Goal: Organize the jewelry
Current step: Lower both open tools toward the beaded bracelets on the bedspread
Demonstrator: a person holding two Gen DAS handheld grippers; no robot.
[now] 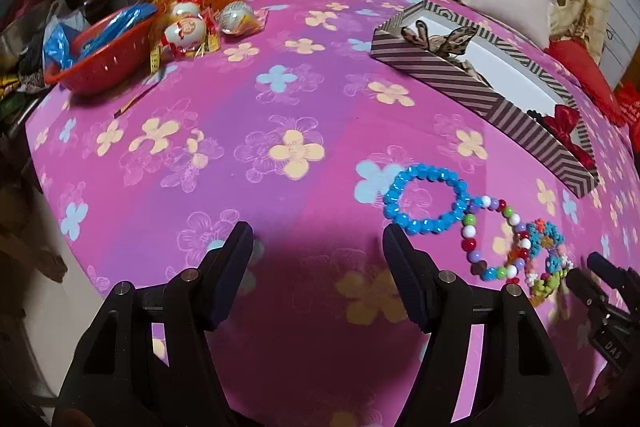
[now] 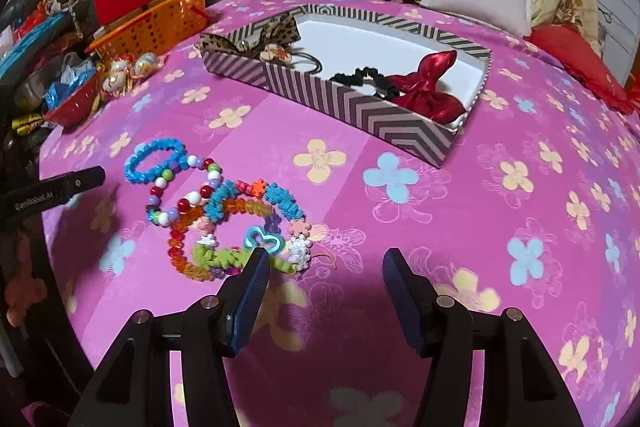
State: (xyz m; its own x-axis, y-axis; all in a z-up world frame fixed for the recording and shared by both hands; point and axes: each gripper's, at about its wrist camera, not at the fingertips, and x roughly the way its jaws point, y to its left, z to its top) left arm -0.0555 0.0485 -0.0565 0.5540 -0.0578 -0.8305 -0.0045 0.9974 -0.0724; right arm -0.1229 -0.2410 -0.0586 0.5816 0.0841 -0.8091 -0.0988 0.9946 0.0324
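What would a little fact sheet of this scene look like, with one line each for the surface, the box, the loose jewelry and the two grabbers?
surface: pink flowered cloth
box: striped box, open, at the far side
in box: red bow, black scrunchie, leopard bow
loose jewelry: bracelets in a heap on the cloth, outside the box
left gripper: open, empty, beside blue bracelet
right gripper: open, empty, beside the heap

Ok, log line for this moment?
left gripper open, empty | right gripper open beside bead bracelet pile | striped cardboard box holds hair accessories
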